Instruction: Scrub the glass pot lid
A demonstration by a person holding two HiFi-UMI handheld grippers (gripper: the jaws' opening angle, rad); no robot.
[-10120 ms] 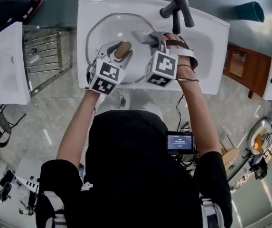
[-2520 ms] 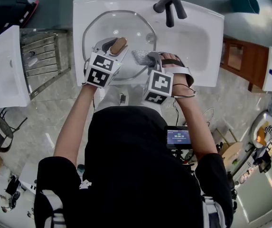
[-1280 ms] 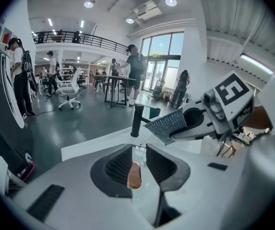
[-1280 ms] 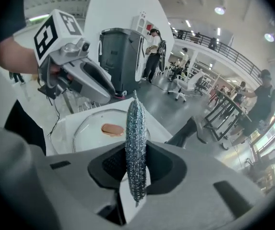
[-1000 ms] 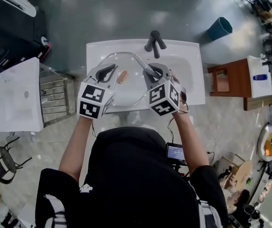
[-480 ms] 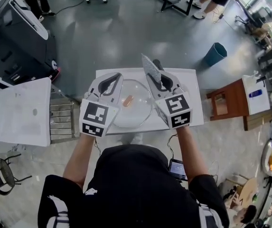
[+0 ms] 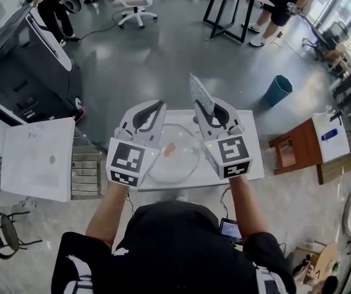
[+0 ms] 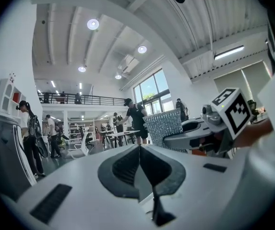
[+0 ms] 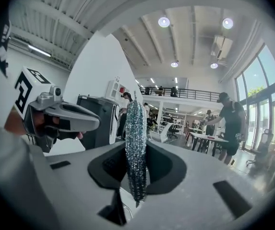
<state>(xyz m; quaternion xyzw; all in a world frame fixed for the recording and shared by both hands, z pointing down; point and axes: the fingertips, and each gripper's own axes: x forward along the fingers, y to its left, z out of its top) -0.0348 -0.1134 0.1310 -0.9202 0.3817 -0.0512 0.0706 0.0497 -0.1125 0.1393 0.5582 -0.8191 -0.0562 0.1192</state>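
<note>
The glass pot lid [image 7: 186, 162] with its brown knob [image 7: 170, 149] lies in the white sink [image 7: 249, 164], far below both grippers. My left gripper [image 7: 161, 104] is raised high above it, shut, with nothing between its jaws [image 8: 139, 150]. Beside it my right gripper [image 7: 204, 106] is raised too, shut on a silver sparkly scrub pad [image 7: 200, 93]. The pad [image 9: 136, 143] stands upright between the right jaws [image 9: 135, 128]. In the left gripper view the scrub pad [image 8: 163, 127] shows to the right. The faucet is hidden behind the right gripper.
A metal rack [image 7: 80, 167] and a white board [image 7: 34, 158] stand left of the sink, with a black machine [image 7: 22, 72] behind. A teal bin [image 7: 278, 90] and a wooden cabinet [image 7: 294, 149] are at the right. People stand at tables far back.
Both grippers have lifted well up from the sink and now point out across the room. The left one has let go of the lid's knob; the lid stays in the basin.
</note>
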